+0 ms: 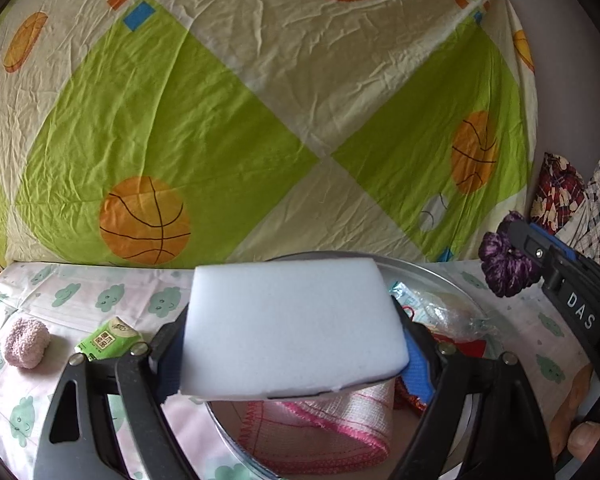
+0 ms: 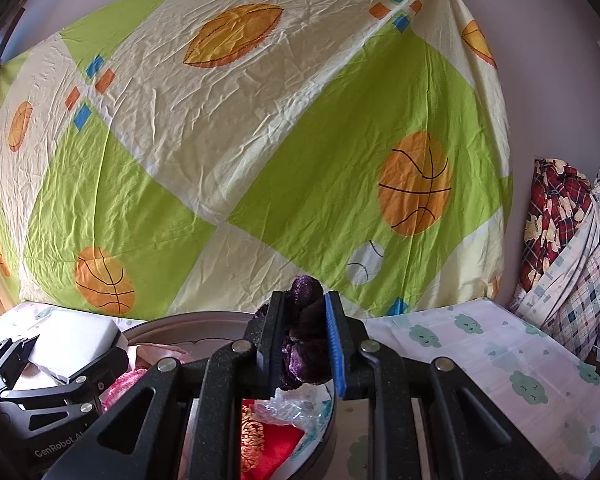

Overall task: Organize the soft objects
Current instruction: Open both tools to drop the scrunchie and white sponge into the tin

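Observation:
A white sponge block (image 1: 292, 324) sits between the fingers of my left gripper (image 1: 296, 346), which is shut on it across its width. It hangs over a round metal basin (image 1: 452, 284). My right gripper (image 2: 305, 308) is shut on a dark purple fuzzy scrunchie (image 2: 304, 356), above the basin's right part (image 2: 188, 322). In the left wrist view the right gripper (image 1: 520, 246) and the scrunchie (image 1: 504, 264) show at the right. The right wrist view has the sponge (image 2: 76, 340) and the left gripper (image 2: 64, 354) at lower left.
The basin holds a pink woven cloth (image 1: 332, 420), plastic packets (image 1: 440, 308) and a red cloth (image 2: 268, 444). A pink fuzzy ball (image 1: 26, 342) and a green tissue pack (image 1: 110, 338) lie on the table at left. A patterned sheet (image 1: 260, 100) hangs behind; folded bedding (image 2: 568, 240) stands right.

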